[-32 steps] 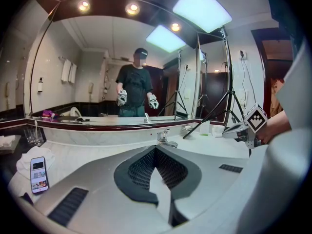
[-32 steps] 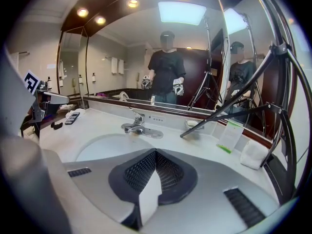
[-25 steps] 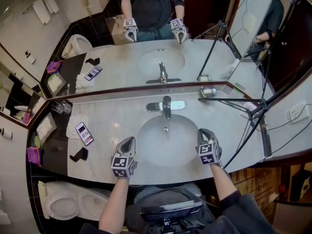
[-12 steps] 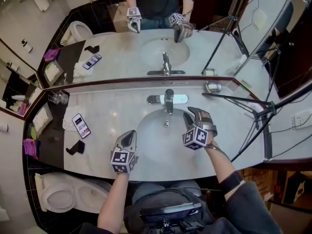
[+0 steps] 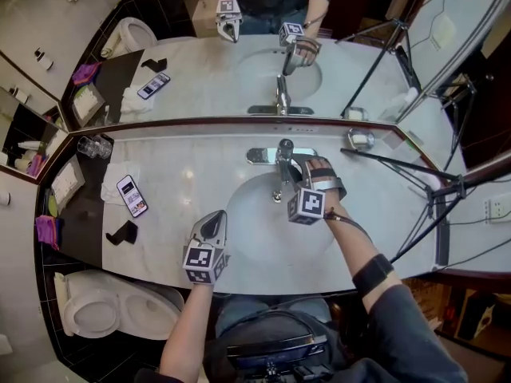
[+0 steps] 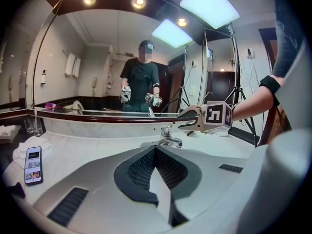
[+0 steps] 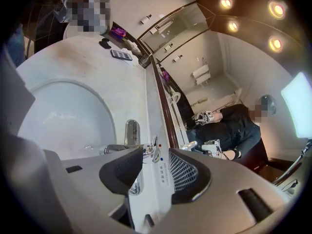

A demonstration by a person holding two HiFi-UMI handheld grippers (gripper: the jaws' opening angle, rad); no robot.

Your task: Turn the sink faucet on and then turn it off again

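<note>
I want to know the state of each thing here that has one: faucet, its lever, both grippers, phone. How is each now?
faucet, off, no water runs from it.
right gripper, open, its jaws have just been opening.
lever, shows in the gap between those jaws, no pad presses it.
left gripper, shut, nothing between its jaws.
phone, face up, screen lit.

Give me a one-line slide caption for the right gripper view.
Right gripper, jaws just opening and gripping nothing, with the faucet lever sighted in their gap beside the basin.
</note>
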